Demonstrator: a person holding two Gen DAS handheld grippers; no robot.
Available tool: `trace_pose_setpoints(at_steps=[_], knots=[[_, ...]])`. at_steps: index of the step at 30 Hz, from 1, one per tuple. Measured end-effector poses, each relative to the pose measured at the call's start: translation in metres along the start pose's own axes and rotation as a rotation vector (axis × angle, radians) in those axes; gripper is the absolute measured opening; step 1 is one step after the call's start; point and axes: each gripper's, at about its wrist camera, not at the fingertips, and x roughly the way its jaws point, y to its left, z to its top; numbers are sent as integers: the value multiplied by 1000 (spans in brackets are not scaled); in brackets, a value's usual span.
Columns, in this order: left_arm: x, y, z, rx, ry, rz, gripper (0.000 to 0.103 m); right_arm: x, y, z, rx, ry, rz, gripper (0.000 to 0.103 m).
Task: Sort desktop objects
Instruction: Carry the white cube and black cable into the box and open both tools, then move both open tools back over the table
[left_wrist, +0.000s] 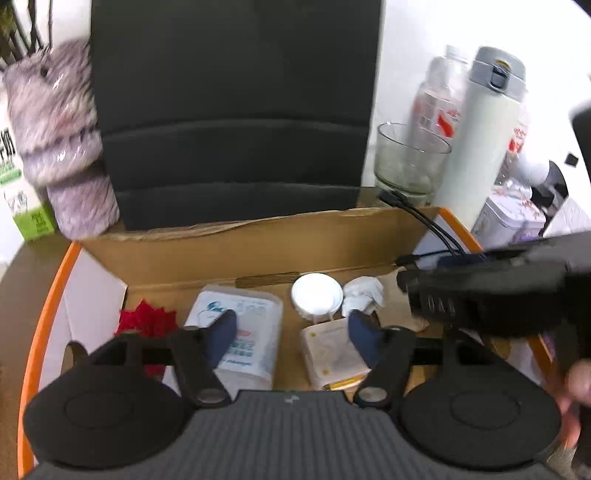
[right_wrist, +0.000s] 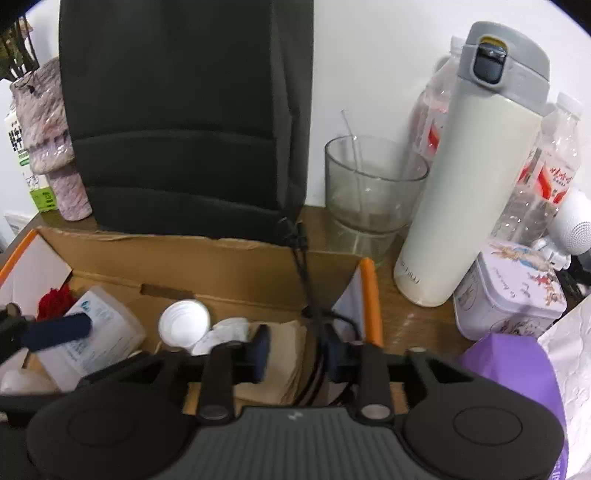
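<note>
A cardboard box (left_wrist: 236, 254) with orange-edged flaps holds a wet-wipe pack (left_wrist: 251, 325), a white cup (left_wrist: 317, 293), crumpled tissue (left_wrist: 364, 291), a small beige pack (left_wrist: 332, 354) and a red ornament (left_wrist: 146, 319). My left gripper (left_wrist: 291, 334) is open above the wipes and the beige pack, holding nothing. My right gripper (right_wrist: 299, 352) is open over the box's right end (right_wrist: 258, 266), with a black cable (right_wrist: 308, 295) running between its fingers; the cable's plugs hang over the box wall. The right gripper also shows blurred in the left wrist view (left_wrist: 498, 295).
Behind the box stands a black backpack (right_wrist: 184, 110). To the right are a glass (right_wrist: 373, 192), a white thermos (right_wrist: 472, 166), water bottles (right_wrist: 550, 177), a printed tin (right_wrist: 509, 291) and a purple pack (right_wrist: 517, 369). A furry pouch (left_wrist: 55, 140) and milk carton (left_wrist: 18, 184) stand left.
</note>
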Motion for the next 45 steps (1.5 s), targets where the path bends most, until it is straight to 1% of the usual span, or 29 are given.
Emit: trace_pose_setpoints(at_steps=[2, 4, 6, 8, 9, 10, 11, 12, 14, 17, 19, 24, 25, 28, 31, 34, 37, 41, 43, 45], knots=[[-3, 0, 0, 41, -4, 11, 70, -3, 2, -6, -11, 4, -14, 41], [-9, 5, -1, 54, 6, -2, 70, -7, 4, -8, -14, 23, -7, 47], [-21, 16, -3, 15, 5, -19, 71, -14, 2, -10, 16, 47, 20, 49], [-36, 31, 1, -51, -4, -39, 76, -27, 1, -9, 34, 57, 46, 50], [-44, 38, 4, -76, -11, -40, 78, -36, 2, -8, 37, 48, 48, 53], [-51, 44, 6, -90, -13, -35, 83, -45, 3, -7, 38, 40, 39, 61], [-58, 49, 6, -93, -5, -27, 86, -54, 3, -7, 42, 31, 28, 66], [-63, 51, 6, -92, 5, -17, 86, -63, 3, -7, 46, 19, 19, 73], [-76, 52, -3, -77, 7, 25, 87, -79, 4, -10, 51, 6, 30, 74], [-95, 49, -20, -18, -7, 52, 87, -98, 9, -20, 56, 3, 65, 74], [-106, 51, -28, -28, -8, 66, 87, -110, 15, -30, 55, -2, 64, 75], [-134, 58, -47, -71, -16, 67, 87, -135, 22, -62, 89, -27, 72, 75], [-142, 59, -54, -70, -26, 67, 88, -142, 24, -70, 97, -41, 69, 75], [-166, 62, -85, -64, -85, 53, 97, -163, 30, -101, 114, -101, 73, 75], [-180, 65, -123, -80, -99, 57, 97, -182, 37, -143, 128, -153, 98, 79], [-197, 65, -167, -87, -130, 65, 98, -200, 43, -189, 137, -192, 109, 79], [-214, 65, -210, -94, -158, 73, 100, -220, 51, -233, 147, -235, 111, 80], [-226, 64, -254, -98, -134, 73, 100, -230, 63, -278, 157, -235, 141, 81], [-231, 63, -272, -80, -133, 96, 100, -236, 73, -298, 133, -236, 116, 81], [-238, 62, -285, -51, -155, 112, 101, -240, 82, -311, 103, -251, 86, 81]])
